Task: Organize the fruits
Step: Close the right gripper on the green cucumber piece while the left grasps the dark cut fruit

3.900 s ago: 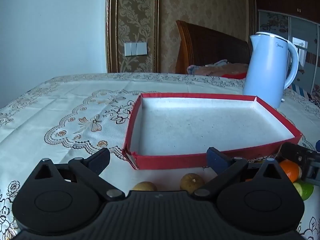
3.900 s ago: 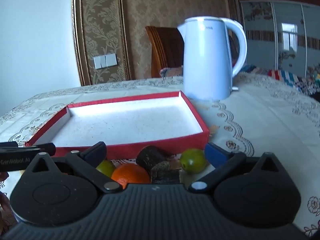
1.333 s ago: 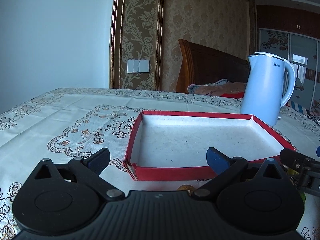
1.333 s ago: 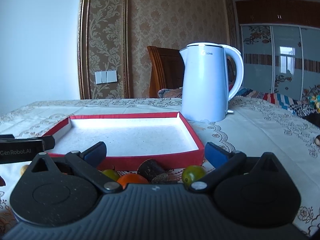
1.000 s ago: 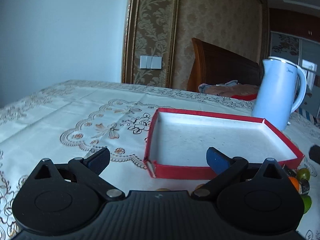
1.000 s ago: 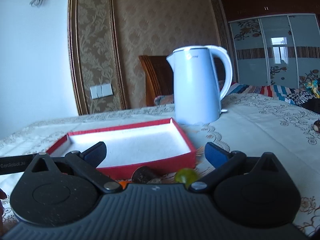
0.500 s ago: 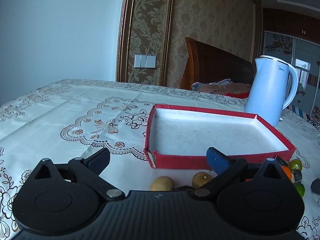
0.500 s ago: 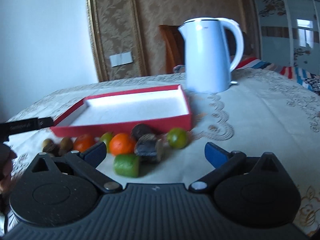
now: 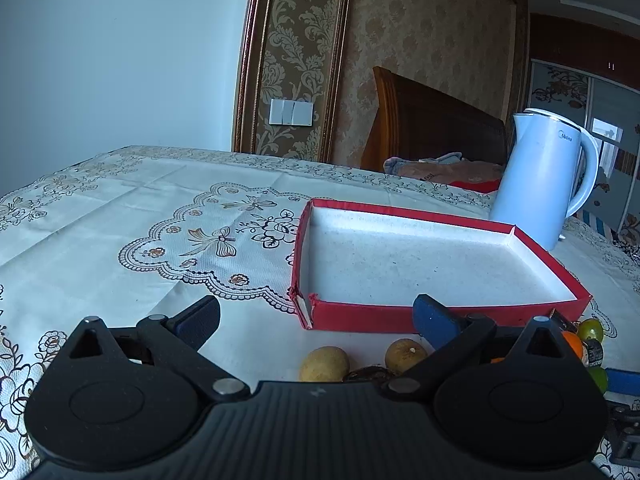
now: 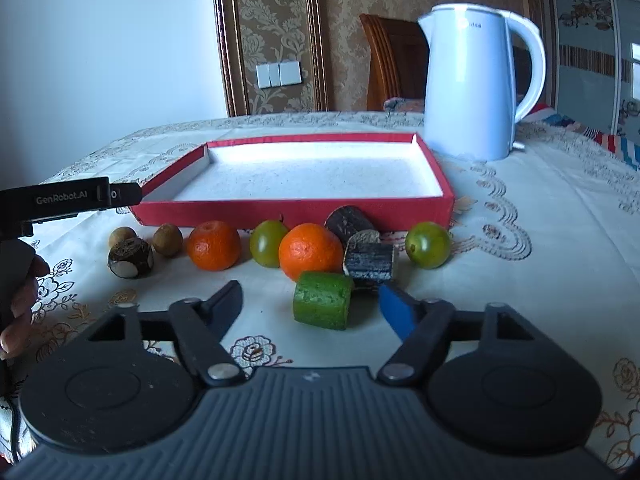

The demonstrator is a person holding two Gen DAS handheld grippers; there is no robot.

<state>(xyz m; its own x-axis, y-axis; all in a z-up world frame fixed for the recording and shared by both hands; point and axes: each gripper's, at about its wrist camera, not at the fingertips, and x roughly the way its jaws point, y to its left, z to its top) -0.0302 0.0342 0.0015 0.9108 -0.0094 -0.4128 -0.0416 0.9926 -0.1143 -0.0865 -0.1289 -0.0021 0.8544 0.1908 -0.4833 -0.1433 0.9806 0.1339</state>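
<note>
A shallow red tray (image 10: 292, 208) with a white inside lies empty on the table; it also shows in the left wrist view (image 9: 400, 315). In front of it lie two oranges (image 10: 214, 245) (image 10: 311, 252), two green round fruits (image 10: 427, 244) (image 10: 265, 243), a green cut piece (image 10: 323, 300), dark cut pieces (image 10: 370, 260) and small brown fruits (image 10: 167, 239). My right gripper (image 10: 310, 304) is open and empty, just short of the green piece. My left gripper (image 9: 316, 320) is open and empty above two brown fruits (image 9: 325, 364) (image 9: 405, 356).
A white electric kettle (image 10: 474, 84) stands behind the tray's right corner. A wooden chair (image 9: 432, 128) stands at the far table edge. The patterned tablecloth (image 9: 160, 240) stretches out left of the tray. The left gripper's body (image 10: 68, 200) shows at the right wrist view's left edge.
My right gripper has pulled back and risen, so the whole row of fruit now shows in front of it. My left gripper shifted slightly; both stay open.
</note>
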